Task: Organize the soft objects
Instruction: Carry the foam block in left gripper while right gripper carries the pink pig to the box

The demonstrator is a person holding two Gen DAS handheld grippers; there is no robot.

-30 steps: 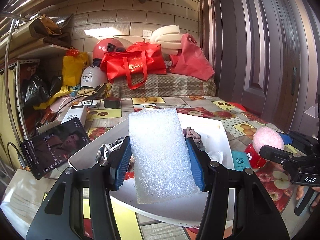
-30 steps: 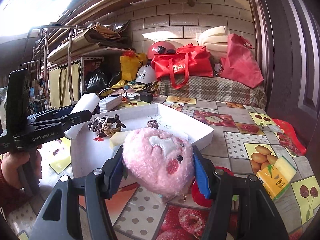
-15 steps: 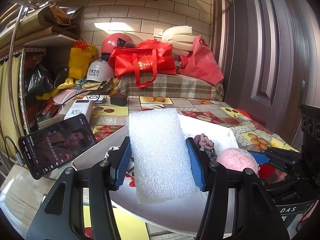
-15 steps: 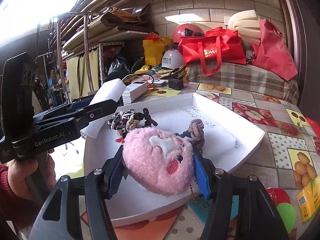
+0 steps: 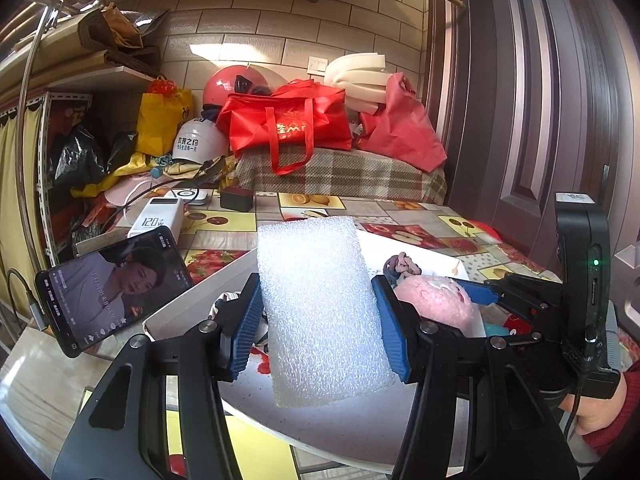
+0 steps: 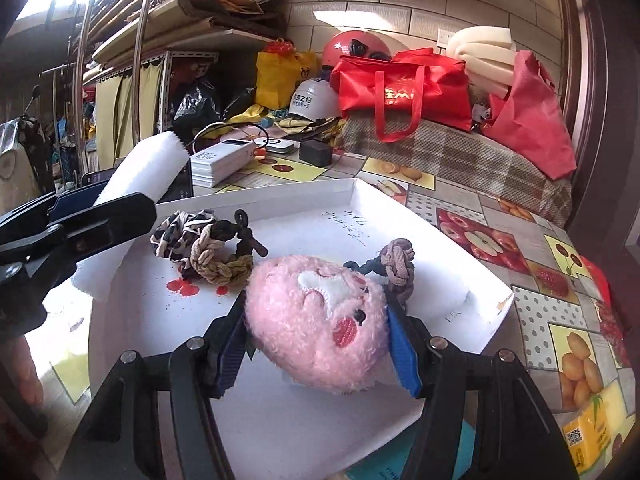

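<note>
My left gripper (image 5: 318, 332) is shut on a white foam block (image 5: 320, 308) and holds it upright above the near edge of a white tray (image 5: 192, 304). The block also shows in the right wrist view (image 6: 140, 168) at the tray's left side. My right gripper (image 6: 316, 336) is shut on a pink plush toy (image 6: 320, 320) over the middle of the tray (image 6: 440, 264); it shows in the left wrist view (image 5: 436, 300) too. Braided hair ties (image 6: 208, 248) and a knotted rope tie (image 6: 396, 264) lie in the tray.
A phone (image 5: 116, 284) leans at the tray's left, with a power bank (image 5: 158, 222) behind it. Red bags (image 5: 288, 128) and helmets sit on a plaid-covered block at the back. A yellow carton (image 6: 588, 428) lies at the right on the fruit-patterned tablecloth.
My right gripper has carried the pink plush from beside the tray to over its middle and lower. My left gripper has stayed put with the foam block.
</note>
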